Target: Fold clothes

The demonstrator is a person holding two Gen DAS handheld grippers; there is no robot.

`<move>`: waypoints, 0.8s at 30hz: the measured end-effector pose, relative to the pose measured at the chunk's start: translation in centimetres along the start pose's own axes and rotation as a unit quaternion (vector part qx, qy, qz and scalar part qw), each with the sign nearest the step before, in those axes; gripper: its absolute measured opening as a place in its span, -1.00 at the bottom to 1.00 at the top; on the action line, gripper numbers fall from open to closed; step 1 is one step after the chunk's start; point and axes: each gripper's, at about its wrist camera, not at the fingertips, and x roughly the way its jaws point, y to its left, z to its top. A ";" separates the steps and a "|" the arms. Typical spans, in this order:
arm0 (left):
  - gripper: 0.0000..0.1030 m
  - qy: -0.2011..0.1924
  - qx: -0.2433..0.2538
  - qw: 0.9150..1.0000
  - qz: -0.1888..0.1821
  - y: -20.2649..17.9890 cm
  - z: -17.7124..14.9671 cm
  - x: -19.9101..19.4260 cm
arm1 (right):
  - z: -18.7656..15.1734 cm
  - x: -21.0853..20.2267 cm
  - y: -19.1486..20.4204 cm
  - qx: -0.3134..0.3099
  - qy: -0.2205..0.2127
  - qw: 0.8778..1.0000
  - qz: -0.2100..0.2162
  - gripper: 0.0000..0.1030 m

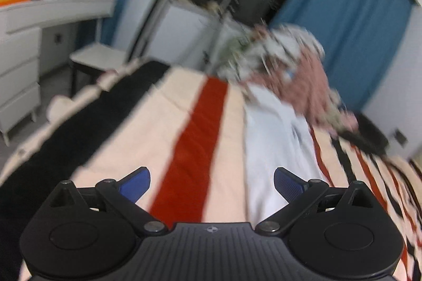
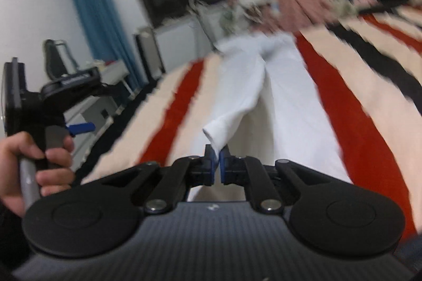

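White trousers lie stretched out on a bed with a red, black and cream striped blanket. My right gripper is shut on the hem of one trouser leg and lifts it off the bed. My left gripper is open and empty, low over the blanket, with the trousers just to its right. The left gripper also shows at the left of the right wrist view, held in a hand.
A heap of pink and patterned clothes lies at the far end of the bed. A white dresser and a stool stand to the left. Blue curtains and a dark window are behind.
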 end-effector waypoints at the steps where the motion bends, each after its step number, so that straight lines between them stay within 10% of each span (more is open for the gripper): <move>1: 0.96 0.017 0.007 1.000 -0.009 -0.5 -0.4 0.4 | -0.3 -0.1 -0.9 0.013 0.018 1.000 -0.003 -0.84; 7: 0.96 0.070 0.032 0.997 -0.021 -2.4 -3.1 1.8 | 0.1 -1.4 -2.8 -0.016 0.040 0.998 -0.039 -0.70; 10: 0.96 0.078 0.053 0.995 -0.018 -3.4 -4.2 1.9 | 1.1 -2.5 -3.6 -0.023 0.011 0.997 -0.079 0.21; 12: 0.96 0.083 0.062 0.994 -0.024 -4.0 -4.5 2.1 | 1.8 -3.3 -4.5 -0.011 -0.010 0.996 -0.092 0.40; 24: 0.94 0.153 0.060 0.985 -0.059 -4.4 -6.6 3.4 | 5.5 -2.4 -4.7 -0.141 -0.050 0.983 -0.103 0.35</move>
